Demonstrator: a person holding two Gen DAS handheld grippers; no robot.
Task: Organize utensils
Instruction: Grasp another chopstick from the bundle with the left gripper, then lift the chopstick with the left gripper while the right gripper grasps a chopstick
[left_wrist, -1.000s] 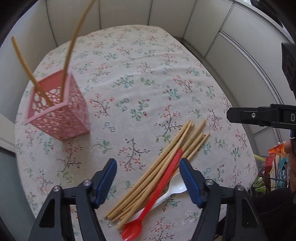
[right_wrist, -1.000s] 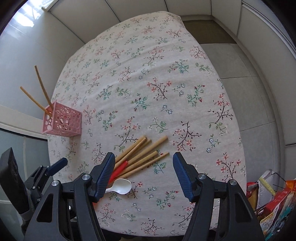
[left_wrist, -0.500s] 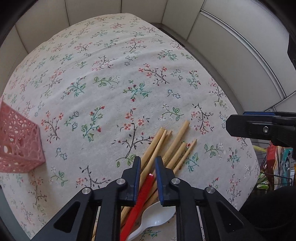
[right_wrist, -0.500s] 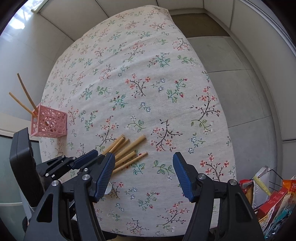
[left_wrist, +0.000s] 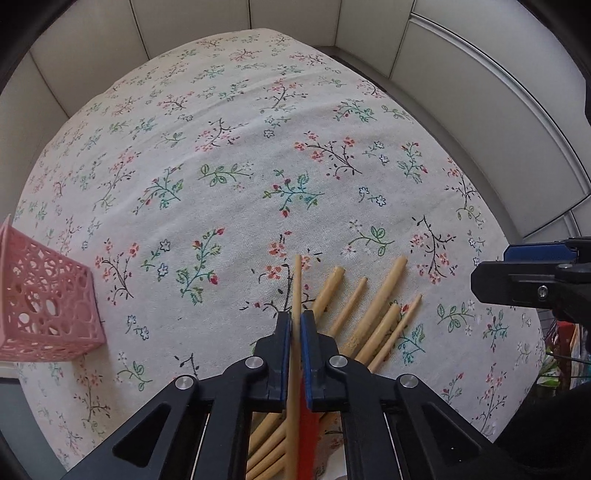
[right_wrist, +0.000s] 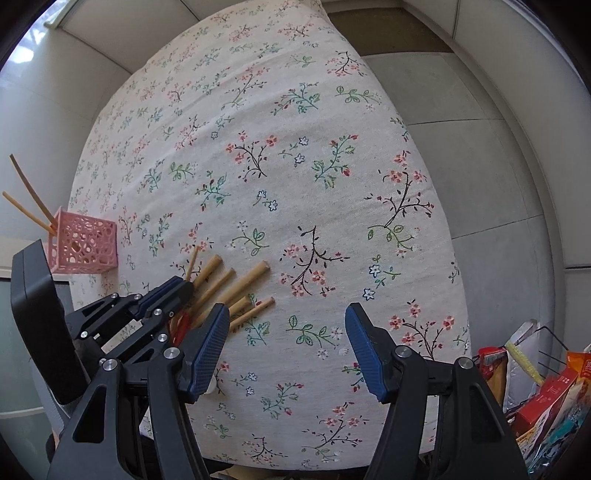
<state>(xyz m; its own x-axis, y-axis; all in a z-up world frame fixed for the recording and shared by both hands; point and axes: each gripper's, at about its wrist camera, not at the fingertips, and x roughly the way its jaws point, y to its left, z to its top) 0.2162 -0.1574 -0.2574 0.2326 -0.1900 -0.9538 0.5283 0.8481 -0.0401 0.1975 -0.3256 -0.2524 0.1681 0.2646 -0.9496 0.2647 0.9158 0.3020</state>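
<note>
My left gripper (left_wrist: 295, 321) points steeply down and is shut on one wooden chopstick (left_wrist: 297, 280), whose far tip sticks out past the blue pads. Beside the chopstick, under the jaws, lies the red spoon's handle (left_wrist: 309, 428). Several more chopsticks (left_wrist: 373, 306) fan out on the floral tablecloth to the right. The right wrist view shows the left gripper (right_wrist: 177, 290) over that pile (right_wrist: 236, 286) and the red spoon (right_wrist: 181, 326). My right gripper (right_wrist: 286, 343) hangs open over bare cloth, right of the pile, holding nothing. The pink lattice holder (right_wrist: 86, 243) holds two chopsticks (right_wrist: 31, 205).
The pink holder (left_wrist: 44, 306) stands at the table's left edge. The round table's cloth (right_wrist: 295, 166) stretches away behind the pile. Snack packets (right_wrist: 546, 391) in a wire rack sit off the table at the lower right. Grey floor tiles (right_wrist: 480, 184) lie to the right.
My left gripper came down from near the pink holder onto the pile, and its jaws went from wide open to shut on one chopstick. The right gripper sank a little and stayed open.
</note>
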